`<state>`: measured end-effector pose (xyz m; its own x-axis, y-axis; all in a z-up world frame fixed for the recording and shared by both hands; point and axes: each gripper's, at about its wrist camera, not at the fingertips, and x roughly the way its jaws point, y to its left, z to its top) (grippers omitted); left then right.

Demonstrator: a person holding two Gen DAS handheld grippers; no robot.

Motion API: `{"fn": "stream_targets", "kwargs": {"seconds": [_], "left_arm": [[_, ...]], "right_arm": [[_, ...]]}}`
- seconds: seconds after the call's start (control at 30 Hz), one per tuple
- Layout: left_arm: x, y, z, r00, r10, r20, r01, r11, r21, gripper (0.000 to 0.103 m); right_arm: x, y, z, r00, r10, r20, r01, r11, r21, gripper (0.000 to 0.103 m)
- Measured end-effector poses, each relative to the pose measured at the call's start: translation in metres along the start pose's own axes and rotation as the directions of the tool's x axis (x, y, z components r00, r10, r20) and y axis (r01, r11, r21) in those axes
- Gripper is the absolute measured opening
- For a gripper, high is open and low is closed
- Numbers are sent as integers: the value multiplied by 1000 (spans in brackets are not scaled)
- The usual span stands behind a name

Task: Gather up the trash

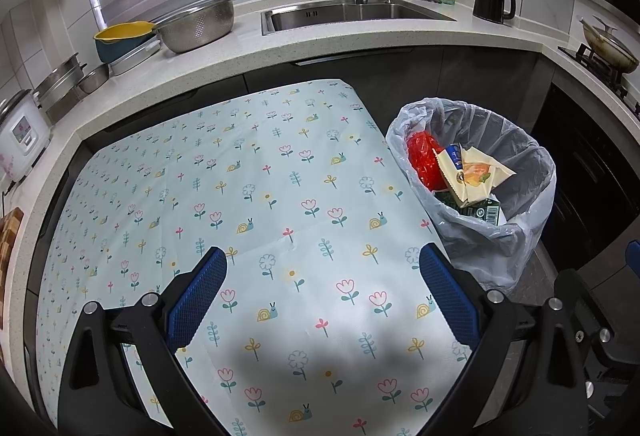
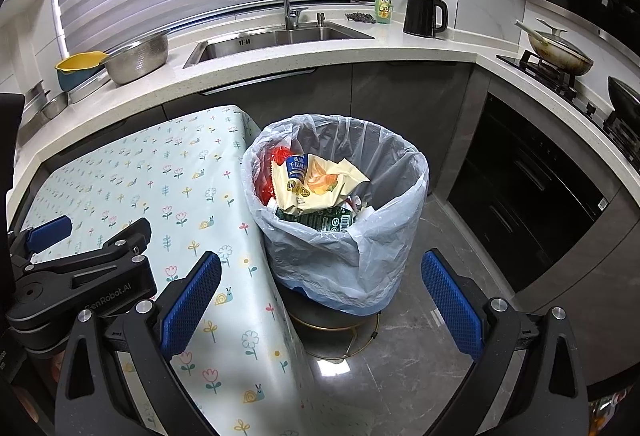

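A trash bin lined with a translucent bag (image 1: 516, 220) (image 2: 372, 236) stands on a low stool to the right of the table. Inside lie a red plastic bag (image 1: 422, 159) (image 2: 266, 181), a yellow snack wrapper (image 1: 472, 175) (image 2: 316, 179) and a green carton (image 1: 486, 209) (image 2: 324, 222). My left gripper (image 1: 324, 268) hovers open over the floral tablecloth (image 1: 256, 195) (image 2: 160, 187), nothing between its blue pads. My right gripper (image 2: 322, 276) is open in front of the bin, above the table's corner and the floor. The left gripper (image 2: 60, 256) shows at the left of the right wrist view.
A counter with a sink (image 1: 352, 13) (image 2: 276, 37) curves behind the table, carrying a colander (image 1: 196, 23), a yellow bowl (image 1: 120, 33), a black kettle (image 2: 424, 15) and a soap bottle (image 2: 383, 7). A stove with a pan (image 2: 560, 55) sits right. Grey floor (image 2: 420, 356) lies beside the bin.
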<state>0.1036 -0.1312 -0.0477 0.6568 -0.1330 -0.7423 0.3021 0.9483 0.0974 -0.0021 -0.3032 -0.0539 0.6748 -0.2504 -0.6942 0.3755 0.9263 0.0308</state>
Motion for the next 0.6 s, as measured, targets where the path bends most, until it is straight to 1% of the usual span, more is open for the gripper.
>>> {"fn": "stream_targets", "kwargs": {"seconds": [0.27, 0.6], "left_arm": [[0, 2, -1, 1000, 8, 8, -8, 1000, 4, 93], [1, 2, -1, 1000, 0, 3, 0, 1000, 5, 93]], "right_arm": [[1, 0, 1, 1000, 1, -1, -1, 1000, -1, 97], [2, 0, 0, 1000, 3, -4, -3, 1000, -2, 97]]}}
